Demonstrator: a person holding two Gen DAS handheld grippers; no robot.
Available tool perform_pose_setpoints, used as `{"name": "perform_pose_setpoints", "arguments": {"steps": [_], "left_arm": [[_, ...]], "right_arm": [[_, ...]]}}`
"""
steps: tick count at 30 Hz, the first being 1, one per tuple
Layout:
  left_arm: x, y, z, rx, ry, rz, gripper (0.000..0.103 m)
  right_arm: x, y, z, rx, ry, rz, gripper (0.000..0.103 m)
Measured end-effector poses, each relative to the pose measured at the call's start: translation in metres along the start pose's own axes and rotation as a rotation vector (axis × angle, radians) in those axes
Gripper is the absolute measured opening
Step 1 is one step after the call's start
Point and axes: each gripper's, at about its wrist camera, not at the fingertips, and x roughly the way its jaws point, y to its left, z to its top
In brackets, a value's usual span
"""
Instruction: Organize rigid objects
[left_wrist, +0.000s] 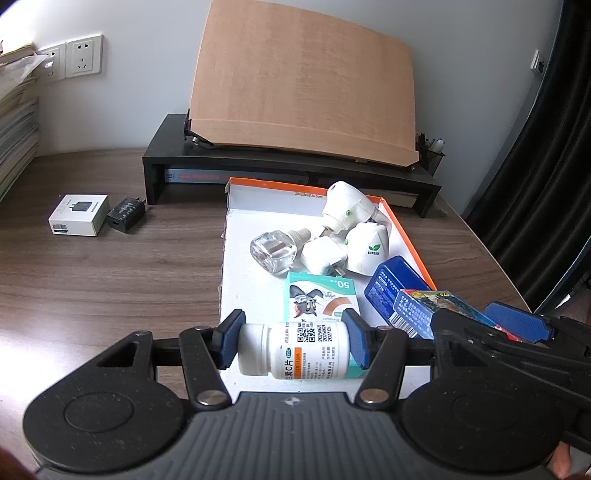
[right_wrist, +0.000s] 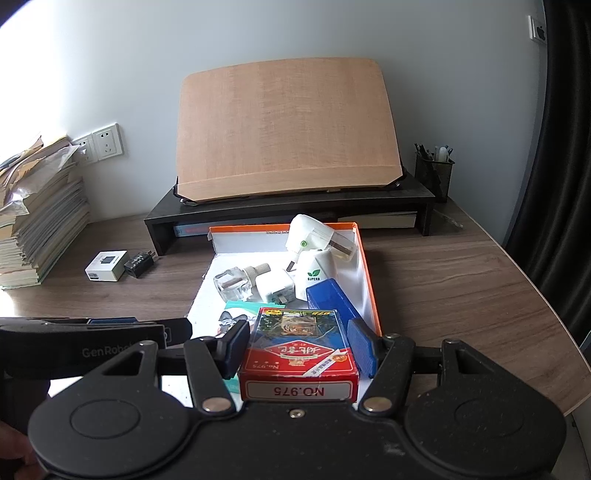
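My left gripper (left_wrist: 293, 345) is shut on a white pill bottle (left_wrist: 295, 349), held sideways over the near end of the orange-rimmed white tray (left_wrist: 236, 266). My right gripper (right_wrist: 301, 345) is shut on a red and blue playing-card box (right_wrist: 297, 354), over the tray's near right part (right_wrist: 364, 280); it also shows in the left wrist view (left_wrist: 424, 308). In the tray lie a glass bottle (left_wrist: 273, 249), a white plug adapter (left_wrist: 323, 254), two white plug-in devices (left_wrist: 347, 208), a blue case (left_wrist: 395, 282) and a green cartoon box (left_wrist: 321, 299).
A white charger box (left_wrist: 79, 215) and a black charger (left_wrist: 126, 215) lie on the wooden desk at left. A black monitor riser (left_wrist: 288, 166) with a wooden board (left_wrist: 306, 77) stands behind the tray. Stacked papers (right_wrist: 37, 229) at far left, a pen holder (right_wrist: 434, 173) at back right.
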Motion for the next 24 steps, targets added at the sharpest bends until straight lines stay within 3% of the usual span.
{"name": "perform_pose_setpoints", "arguments": {"steps": [24], "left_arm": [[0.0027,0.0011,0.0010,-0.001,0.008,-0.003,0.058]], "right_arm": [[0.0047,0.0010,0.0022,-0.002,0.006,0.002,0.071]]}}
